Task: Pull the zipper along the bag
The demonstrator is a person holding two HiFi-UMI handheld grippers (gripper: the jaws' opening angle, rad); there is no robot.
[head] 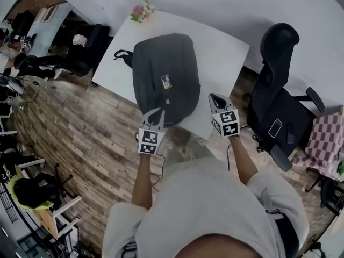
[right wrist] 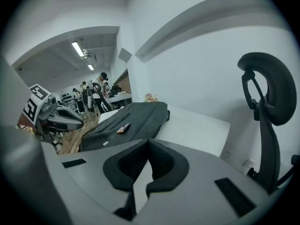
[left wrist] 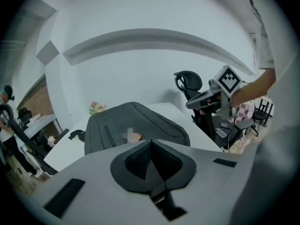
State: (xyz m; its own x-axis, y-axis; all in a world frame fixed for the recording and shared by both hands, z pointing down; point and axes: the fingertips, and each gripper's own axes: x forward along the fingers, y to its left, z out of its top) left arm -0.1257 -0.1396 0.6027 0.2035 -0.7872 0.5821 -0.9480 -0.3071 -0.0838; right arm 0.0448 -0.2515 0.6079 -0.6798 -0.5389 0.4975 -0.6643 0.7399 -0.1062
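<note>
Across middle of white table: dark grey bag, flat on its back, long axis pointing away from person. Takes up most of table's L half; near end reaches table's near edge. Black strap sticks out at far L corner of bag. Small orange-and-white tag on top of bag, approx mid-panel. Zip lines show as faint seams round bag's top panel; zip pull too small to pick out.

L claw: at bag's near end, tips over the fabric by near L corner. Contact w/ bag not clear from head view. Own view: 2 jaws pressed together, nothing between, bag spread just ahead.

R claw: over bare table just R of bag, apart from it, close to table's near edge. Own view: 2 jaws together, nothing between, white table top ahead, bag off to L.

Both claws approx level w/ each other, bag's near end between them. 1 marker cube behind L claw, 1 marker cube behind R claw. Bare forearms behind each, light top below.

Elsewhere: pink-and-white flowers at table's far corner, beyond bag. Black office chair just R of table. Red-and-white checked cloth past chair, far R. Wood-plank floor to L of table, w/ 1 more dark chair beside table's L edge.
</note>
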